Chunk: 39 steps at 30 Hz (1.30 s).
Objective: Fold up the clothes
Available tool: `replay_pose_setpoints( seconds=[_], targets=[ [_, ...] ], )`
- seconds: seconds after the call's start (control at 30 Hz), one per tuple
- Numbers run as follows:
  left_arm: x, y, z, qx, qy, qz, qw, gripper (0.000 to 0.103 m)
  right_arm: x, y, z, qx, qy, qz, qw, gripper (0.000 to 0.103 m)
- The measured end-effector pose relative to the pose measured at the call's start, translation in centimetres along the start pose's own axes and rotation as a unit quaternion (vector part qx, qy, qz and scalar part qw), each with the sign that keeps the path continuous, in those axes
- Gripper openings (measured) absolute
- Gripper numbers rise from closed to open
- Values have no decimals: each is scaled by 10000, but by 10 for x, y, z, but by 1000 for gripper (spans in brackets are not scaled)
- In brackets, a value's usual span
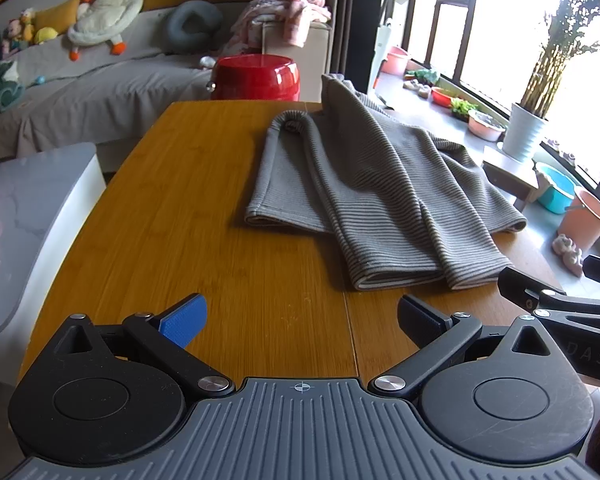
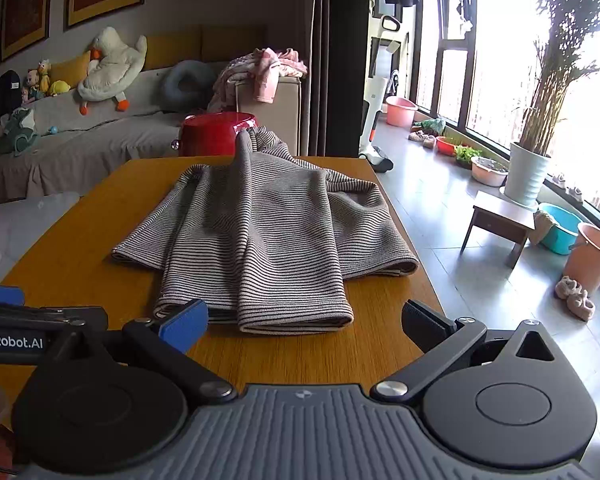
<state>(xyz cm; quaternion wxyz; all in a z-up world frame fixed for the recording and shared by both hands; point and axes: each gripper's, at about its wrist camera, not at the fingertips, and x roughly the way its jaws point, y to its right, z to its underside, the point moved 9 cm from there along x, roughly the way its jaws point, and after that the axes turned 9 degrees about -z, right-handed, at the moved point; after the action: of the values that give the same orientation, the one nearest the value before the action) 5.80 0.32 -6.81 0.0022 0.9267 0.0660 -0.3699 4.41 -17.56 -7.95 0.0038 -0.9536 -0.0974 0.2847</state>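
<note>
Two grippers: I have both hanging over the near end of the wooden table (image 1: 204, 208), neither one touching cloth.
Left gripper (image 1: 302, 320): spread wide and empty; it sits left of the striped garment (image 1: 364, 184), its blue pad (image 1: 184, 320) over bare wood on the near-left side of the garment.
Garment: it lies on the table's right half, already doubled lengthwise, with two sleeve-like panels running toward me and a raised fold at the far end, next to the red tub (image 1: 256, 76) beyond the table.
Garment's near hem (image 2: 296, 316): this is the edge closest to me, thick and layered; its right side lies close to the table's right edge.
Right gripper (image 2: 304, 326): also spread wide and empty; it sits just short of the garment's near hem, with its left finger overlapping the hem's left corner in the picture. I cannot tell whether it touches.
Step in hand, my judgement: take the near hem at both corners and carry it over toward the garment's far end.
How I would do it well: bring the left gripper rightward to the hem's left corner first, go in low so that every layer is caught, close both together, then lift evenly so that the stripes stay square.
Risk near the garment's right side: a loose panel could slide off the table, I judge.
</note>
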Motion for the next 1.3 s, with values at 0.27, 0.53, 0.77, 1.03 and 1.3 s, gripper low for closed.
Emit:
replay_pose_setpoints(
  seconds=[0.27, 0.53, 0.77, 1.03, 1.3],
  targets=[
    [0, 0, 0, -2, -25, -9, 10000, 103, 0, -1, 0, -21, 12, 4, 10000, 103],
    [0, 0, 1, -24, -42, -11, 10000, 103, 0, -1, 0, -13, -6, -26, 10000, 103],
    [-1, 0, 0, -47, -36, -6, 10000, 103, 1, -1, 1, -25, -8, -41, 10000, 103],
    [1, -2, -1, -64, -50, -10, 10000, 103, 2, -2, 0, -51, -16, -45, 10000, 103],
    [4, -3, -1, -98, -108, 6, 9999, 103, 7, -3, 0, -66, -87, -85, 9999, 103]
  ],
)
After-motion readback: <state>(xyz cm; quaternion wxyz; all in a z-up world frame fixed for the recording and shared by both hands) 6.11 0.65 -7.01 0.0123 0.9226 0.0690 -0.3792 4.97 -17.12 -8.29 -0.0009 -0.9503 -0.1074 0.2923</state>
